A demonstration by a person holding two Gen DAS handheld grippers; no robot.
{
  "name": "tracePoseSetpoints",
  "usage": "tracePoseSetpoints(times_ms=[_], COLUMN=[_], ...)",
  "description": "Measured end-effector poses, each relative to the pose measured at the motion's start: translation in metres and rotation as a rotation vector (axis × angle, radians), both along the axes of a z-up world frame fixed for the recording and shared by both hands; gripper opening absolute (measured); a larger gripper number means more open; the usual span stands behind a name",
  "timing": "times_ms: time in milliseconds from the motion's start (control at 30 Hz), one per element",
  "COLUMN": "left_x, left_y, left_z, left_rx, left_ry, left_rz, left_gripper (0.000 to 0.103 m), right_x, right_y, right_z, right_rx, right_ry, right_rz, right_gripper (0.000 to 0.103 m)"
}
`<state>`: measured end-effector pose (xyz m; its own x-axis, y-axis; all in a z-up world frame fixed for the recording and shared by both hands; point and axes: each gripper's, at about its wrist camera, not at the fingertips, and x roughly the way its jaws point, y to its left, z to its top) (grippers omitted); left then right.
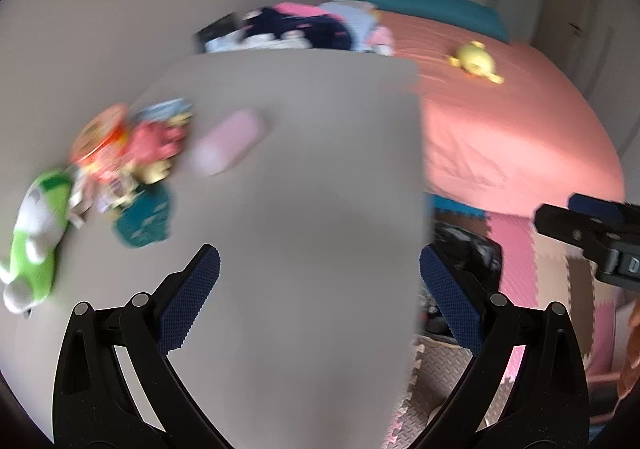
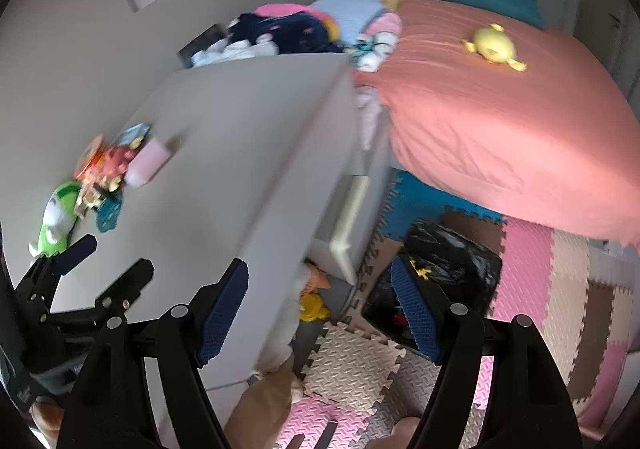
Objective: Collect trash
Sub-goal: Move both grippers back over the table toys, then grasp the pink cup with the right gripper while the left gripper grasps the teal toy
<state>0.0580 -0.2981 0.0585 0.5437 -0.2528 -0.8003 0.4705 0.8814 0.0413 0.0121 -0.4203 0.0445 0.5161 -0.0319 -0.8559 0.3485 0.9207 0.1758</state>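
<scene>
My left gripper (image 1: 320, 281) is open and empty above the grey desk top (image 1: 304, 177). My right gripper (image 2: 320, 309) is open and empty, above the desk's right edge. Each gripper shows in the other's view: the right gripper (image 1: 576, 225) at the right edge, the left gripper (image 2: 104, 261) at the lower left. A black bin lined with a black bag (image 2: 452, 269) stands on the floor beside the desk and shows in the left wrist view (image 1: 468, 249). A pile of colourful wrappers (image 1: 132, 153) lies at the desk's left, with a pink box (image 1: 228, 145) beside it. Both frames are blurred.
A green and white plush toy (image 1: 36, 233) lies at the desk's left edge. Clothes (image 2: 288, 29) are heaped behind the desk. A bed with a coral sheet (image 2: 500, 121) and a yellow toy (image 2: 494, 45) is at the right. Foam puzzle mats (image 2: 560, 289) cover the floor; small toys (image 2: 314, 305) lie under the desk.
</scene>
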Motion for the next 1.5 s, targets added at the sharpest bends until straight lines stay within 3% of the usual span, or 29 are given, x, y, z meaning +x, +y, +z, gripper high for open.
tracePoseSetpoints(times_ms=[300, 600, 900, 1100, 1167, 1200, 1367, 1500], left_x=[0.05, 0.1, 0.135, 0.144, 0.15, 0.151, 0.157, 0.153], left_y=[0.093, 0.153, 0.169, 0.171, 0.166, 0.165, 0.156, 0.161], left_z=[-0.01, -0.02, -0.026, -0.03, -0.032, -0.032, -0.037, -0.032], left_rx=[-0.017, -0.107, -0.131, -0.152, -0.152, -0.161, -0.167, -0.233], left_ry=[0.032, 0.084, 0.114, 0.146, 0.156, 0.165, 0.18, 0.196], left_rz=[0.255, 0.448, 0.588, 0.647, 0.655, 0.657, 0.683, 0.711], left_gripper=[0.097, 0.097, 0.097, 0.097, 0.097, 0.097, 0.097, 0.097], right_x=[0.072, 0.144, 0.204, 0.233, 0.237, 0.238, 0.226, 0.217], right_y=[0.069, 0.123, 0.138, 0.143, 0.144, 0.144, 0.134, 0.128], right_z=[-0.008, -0.014, -0.037, -0.055, -0.055, -0.055, -0.055, -0.056], right_rx=[0.046, 0.092, 0.204, 0.168, 0.126, 0.119, 0.124, 0.146], right_ry=[0.021, 0.041, 0.079, 0.111, 0.101, 0.106, 0.101, 0.088], right_rz=[0.11, 0.144, 0.032, -0.039, -0.019, -0.001, 0.024, 0.045], right_gripper=[0.075, 0.075, 0.075, 0.075, 0.064, 0.049, 0.046, 0.046])
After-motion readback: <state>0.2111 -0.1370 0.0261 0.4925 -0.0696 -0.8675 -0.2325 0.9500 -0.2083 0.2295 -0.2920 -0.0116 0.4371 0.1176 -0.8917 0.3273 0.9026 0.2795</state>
